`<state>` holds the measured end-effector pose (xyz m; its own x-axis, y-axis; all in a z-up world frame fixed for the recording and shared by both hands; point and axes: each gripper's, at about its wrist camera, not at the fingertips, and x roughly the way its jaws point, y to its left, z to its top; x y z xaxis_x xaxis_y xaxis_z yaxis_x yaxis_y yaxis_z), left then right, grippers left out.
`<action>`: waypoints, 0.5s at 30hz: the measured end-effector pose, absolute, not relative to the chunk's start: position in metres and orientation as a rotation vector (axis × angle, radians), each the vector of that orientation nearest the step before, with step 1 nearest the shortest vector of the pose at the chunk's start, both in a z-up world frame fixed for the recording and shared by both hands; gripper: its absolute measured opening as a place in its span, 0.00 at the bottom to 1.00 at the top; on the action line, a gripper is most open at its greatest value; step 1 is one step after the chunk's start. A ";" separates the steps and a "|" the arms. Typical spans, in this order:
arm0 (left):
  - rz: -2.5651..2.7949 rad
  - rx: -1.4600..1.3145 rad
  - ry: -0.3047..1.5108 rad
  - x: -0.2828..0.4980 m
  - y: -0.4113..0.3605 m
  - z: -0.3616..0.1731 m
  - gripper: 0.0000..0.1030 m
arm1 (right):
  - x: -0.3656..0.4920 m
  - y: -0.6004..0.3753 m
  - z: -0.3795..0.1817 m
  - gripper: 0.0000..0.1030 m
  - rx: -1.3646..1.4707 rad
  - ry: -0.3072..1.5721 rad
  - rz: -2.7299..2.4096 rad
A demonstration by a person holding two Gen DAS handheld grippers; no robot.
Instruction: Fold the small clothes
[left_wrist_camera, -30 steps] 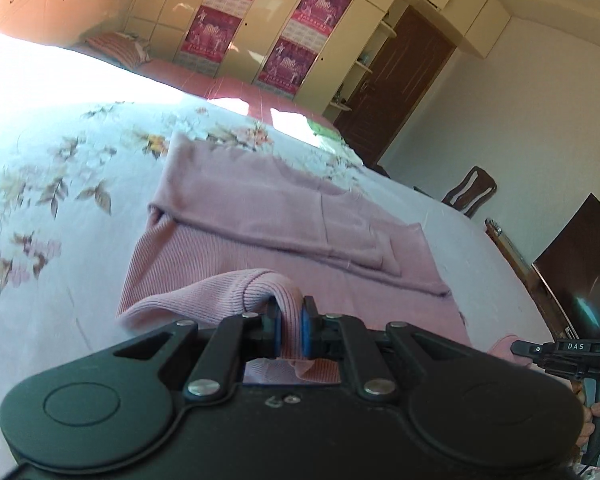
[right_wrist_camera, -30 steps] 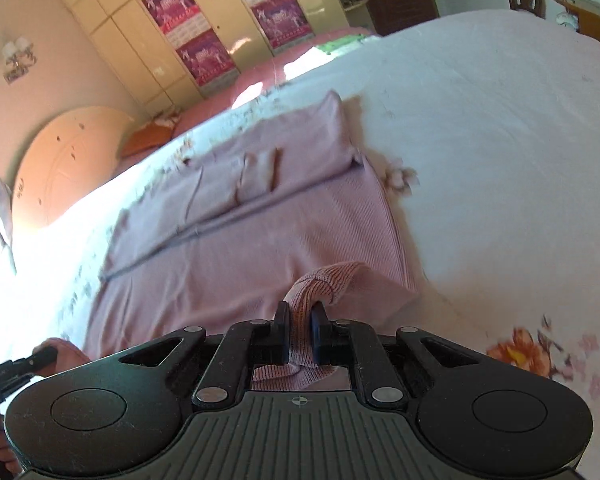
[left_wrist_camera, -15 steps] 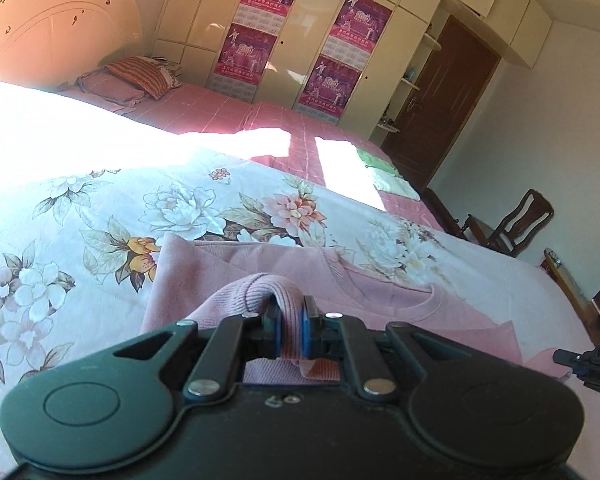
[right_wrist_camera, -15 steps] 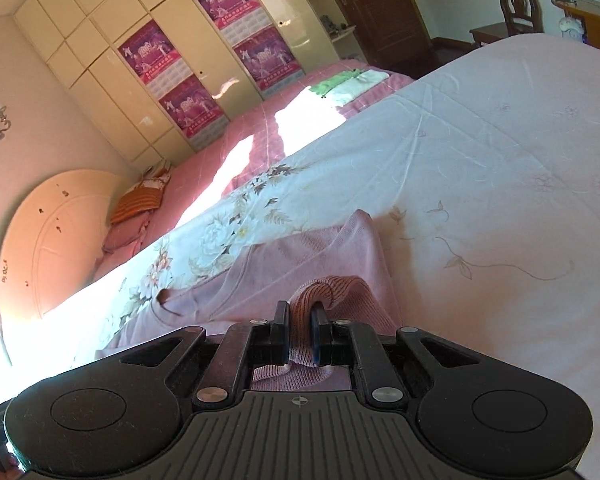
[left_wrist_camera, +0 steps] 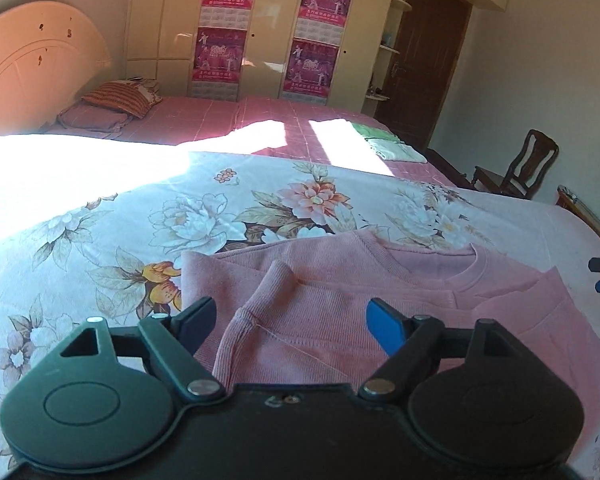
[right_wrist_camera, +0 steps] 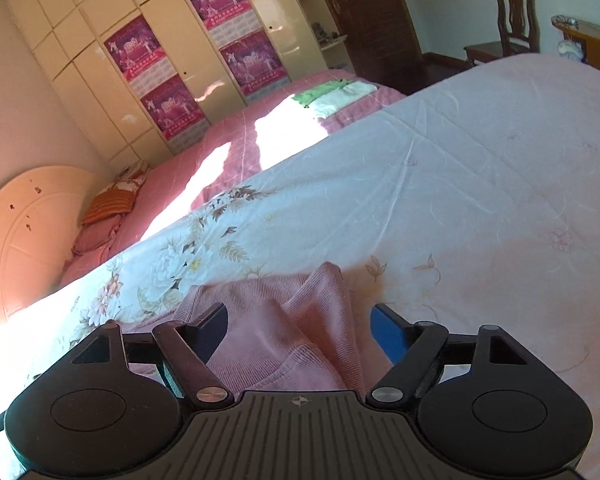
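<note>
Behind the pink sweater (left_wrist_camera: 340, 308), green folded clothes (left_wrist_camera: 388, 146) on far bed (left_wrist_camera: 220, 120).

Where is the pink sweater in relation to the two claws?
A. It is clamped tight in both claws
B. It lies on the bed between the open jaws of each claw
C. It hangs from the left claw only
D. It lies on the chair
B: the pink sweater lies on the floral bedspread, and the jaws of the left claw and the right claw are opening, their pads clear of the cloth.
</note>
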<state>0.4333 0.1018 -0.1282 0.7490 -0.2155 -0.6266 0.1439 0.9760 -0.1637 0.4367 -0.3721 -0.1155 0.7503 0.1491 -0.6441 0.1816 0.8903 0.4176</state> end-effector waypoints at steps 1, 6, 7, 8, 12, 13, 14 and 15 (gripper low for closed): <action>-0.210 -0.102 0.702 0.437 0.101 -0.130 0.79 | 0.438 -0.370 -0.115 0.75 0.458 0.726 0.003; -0.213 -0.061 0.759 0.465 0.090 -0.148 0.74 | 0.450 -0.344 -0.129 0.75 0.306 0.775 0.083; -0.211 -0.048 0.768 0.471 0.088 -0.152 0.70 | 0.454 -0.338 -0.133 0.75 0.282 0.782 0.097; -0.213 -0.041 0.778 0.477 0.087 -0.156 0.67 | 0.456 -0.335 -0.135 0.75 0.267 0.786 0.107; -0.224 -0.036 0.809 0.487 0.089 -0.167 0.30 | 0.474 -0.324 -0.150 0.64 0.193 0.827 0.133; -0.227 -0.025 0.818 0.488 0.089 -0.170 0.17 | 0.479 -0.323 -0.155 0.60 0.176 0.838 0.130; -0.230 -0.018 0.825 0.488 0.089 -0.172 0.14 | 0.483 -0.323 -0.160 0.58 0.163 0.852 0.124; -0.230 -0.013 0.825 0.488 0.090 -0.174 0.15 | 0.487 -0.323 -0.165 0.57 0.160 0.867 0.127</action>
